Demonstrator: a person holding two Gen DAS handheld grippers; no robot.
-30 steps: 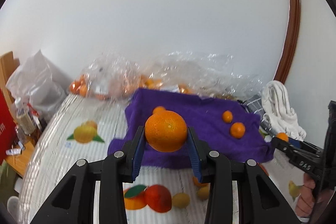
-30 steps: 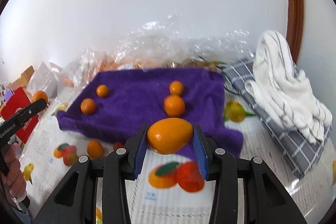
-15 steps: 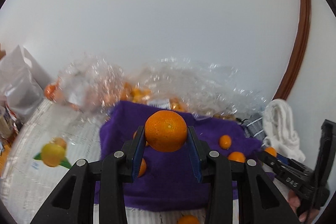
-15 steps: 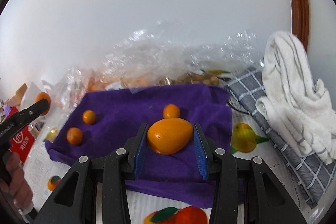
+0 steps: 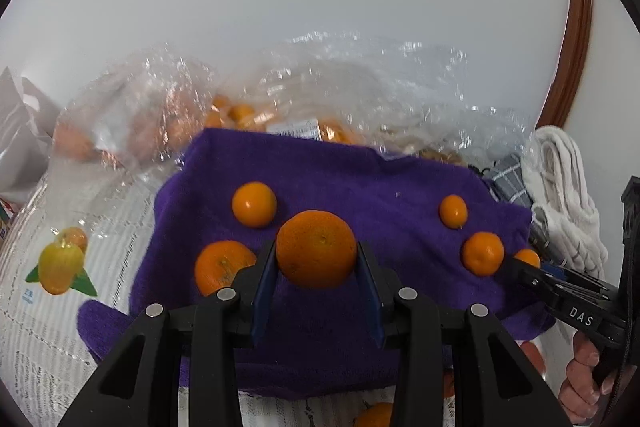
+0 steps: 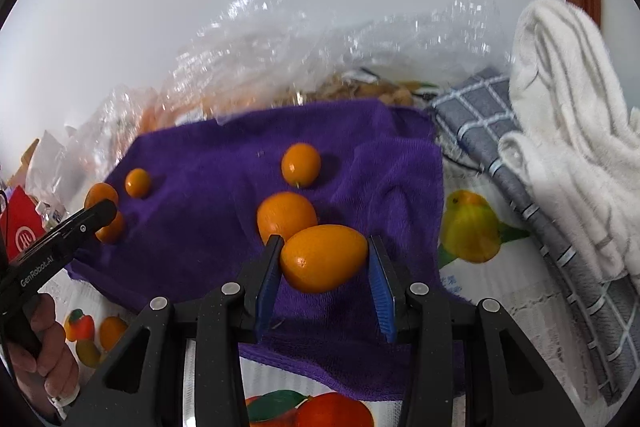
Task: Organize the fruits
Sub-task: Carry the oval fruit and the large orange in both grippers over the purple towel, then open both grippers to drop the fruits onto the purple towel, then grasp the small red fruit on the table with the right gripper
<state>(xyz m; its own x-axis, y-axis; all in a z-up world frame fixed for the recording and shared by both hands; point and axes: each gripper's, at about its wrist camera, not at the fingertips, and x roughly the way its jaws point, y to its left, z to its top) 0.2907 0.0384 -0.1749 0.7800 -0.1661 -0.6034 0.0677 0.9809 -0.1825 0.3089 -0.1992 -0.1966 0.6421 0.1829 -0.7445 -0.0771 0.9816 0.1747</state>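
Left claw (image 5: 316, 281) clamped on mandarin (image 5: 316, 249), right claw (image 6: 322, 285) on oval kumquat (image 6: 323, 257); lower gently onto bare purple towel (image 5: 360, 179) at frame centre, clear of neighbours.

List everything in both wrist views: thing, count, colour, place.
Held round fruit: 1, orange, in left claw.
Held oval fruit: 1, orange, in right claw.
Loose fruits: 4, orange, lying on the towel.
Towel: 1, purple, spread on the table.
Plastic bags: clear, holding more fruit, behind the towel.
Checked cloth: 1, grey, right of the towel.
White cloth: 1, on the checked cloth.
Tablecloth: 1, white, fruit prints.
Claws: 2, black, blue pads.
Hands: 2, on the handles.
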